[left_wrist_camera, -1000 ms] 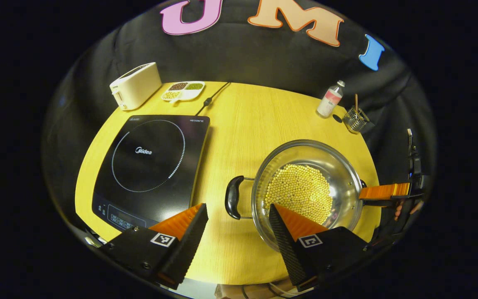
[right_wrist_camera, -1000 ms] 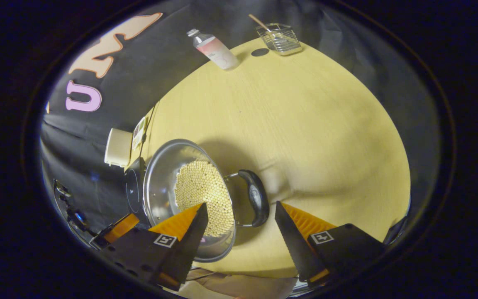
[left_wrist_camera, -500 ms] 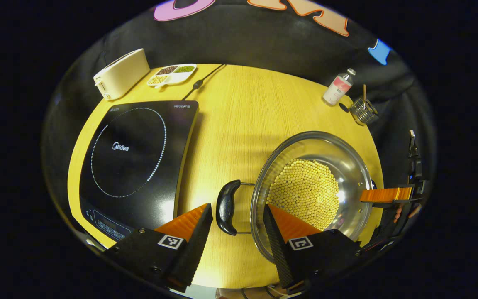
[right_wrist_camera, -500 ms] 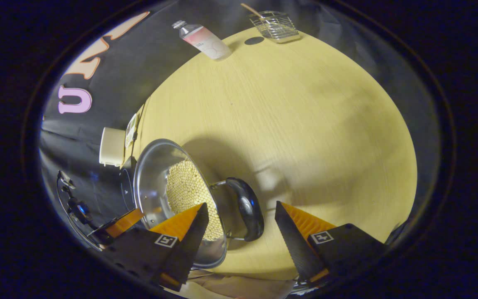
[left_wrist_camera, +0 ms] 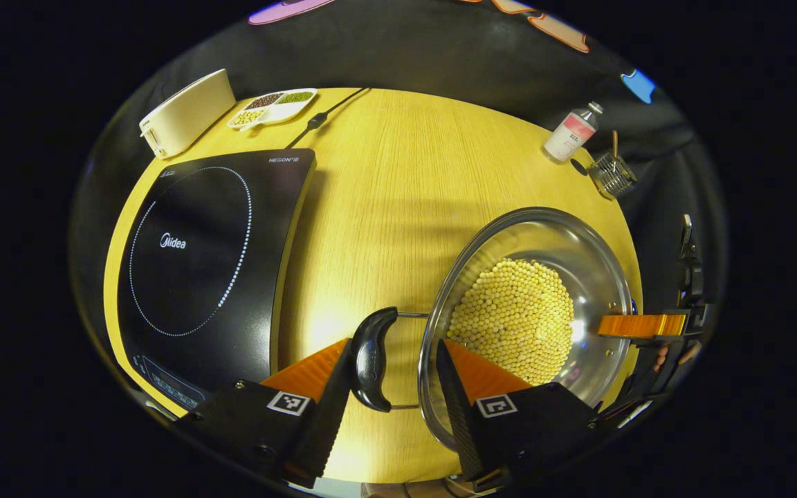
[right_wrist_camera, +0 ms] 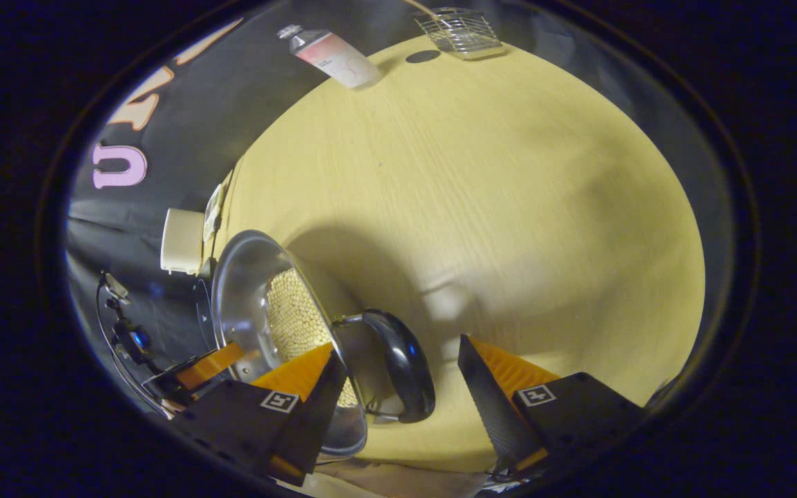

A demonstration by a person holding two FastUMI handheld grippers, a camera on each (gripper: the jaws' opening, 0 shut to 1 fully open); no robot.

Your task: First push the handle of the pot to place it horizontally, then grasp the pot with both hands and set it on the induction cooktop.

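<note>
The pot (left_wrist_camera: 530, 311), filled with yellow beans, is sitting on the worktop (left_wrist_camera: 385, 200) right of the induction cooktop (left_wrist_camera: 198, 256). Both grippers' jaws are standing spread, the left gripper (left_wrist_camera: 388, 401) straddling one black side handle (left_wrist_camera: 369, 360) and the right gripper (right_wrist_camera: 398, 398) straddling the other handle (right_wrist_camera: 402, 373). Both should be closing squarely at mid-handle, then lifting level together.

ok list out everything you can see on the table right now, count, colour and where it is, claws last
pot: one, steel, near right, holding yellow beans
pot handles: two, black, one each side
induction cooktop: one, black, left
toaster: one, cream, far left
divided dish: one, white, beside toaster
cord: one, black, far edge
bottle: one, pink-white, far right
wire basket: one, metal, beside bottle
table: one, yellow wood
left claw: open, straddling the left handle
right claw: open, straddling the right handle
</note>
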